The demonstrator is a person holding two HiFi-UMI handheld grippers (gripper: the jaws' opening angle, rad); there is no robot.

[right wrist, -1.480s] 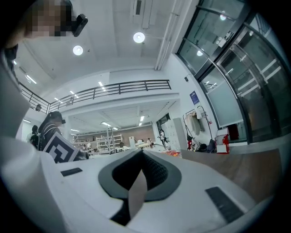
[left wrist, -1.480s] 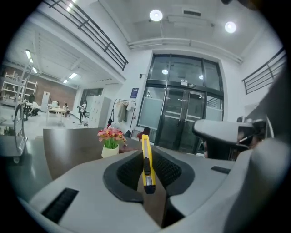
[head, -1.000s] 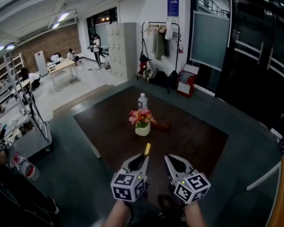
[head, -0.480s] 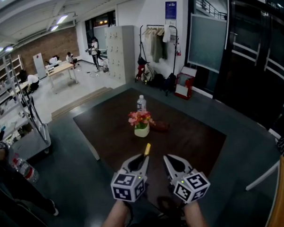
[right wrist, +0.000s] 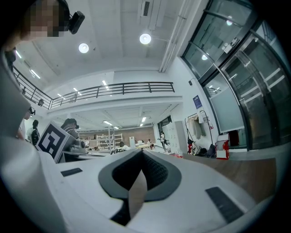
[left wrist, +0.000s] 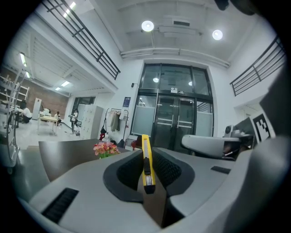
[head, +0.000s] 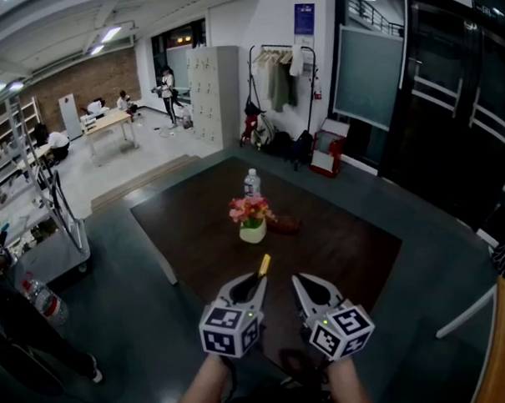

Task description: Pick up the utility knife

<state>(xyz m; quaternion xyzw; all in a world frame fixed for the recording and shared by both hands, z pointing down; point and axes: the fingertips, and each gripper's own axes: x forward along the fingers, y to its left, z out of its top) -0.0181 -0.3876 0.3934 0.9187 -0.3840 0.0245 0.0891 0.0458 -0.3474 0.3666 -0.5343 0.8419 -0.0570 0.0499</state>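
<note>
Gripping the yellow utility knife [left wrist: 146, 160] tight in the left tongs [head: 253, 283], held up over the near end of the dark worktop [head: 346, 242], tip toward the flowers [head: 250, 210]. Keeping the right tongs [head: 304, 284] pinched shut with nothing inside. Same as a moment ago, hardly moved, so probably picked up already and just needing a steady hold.

Bright ceiling lamps [left wrist: 147, 26], dim dark table [head: 338, 243], heavy fisheye bending, black vignette corners in gripper views
</note>
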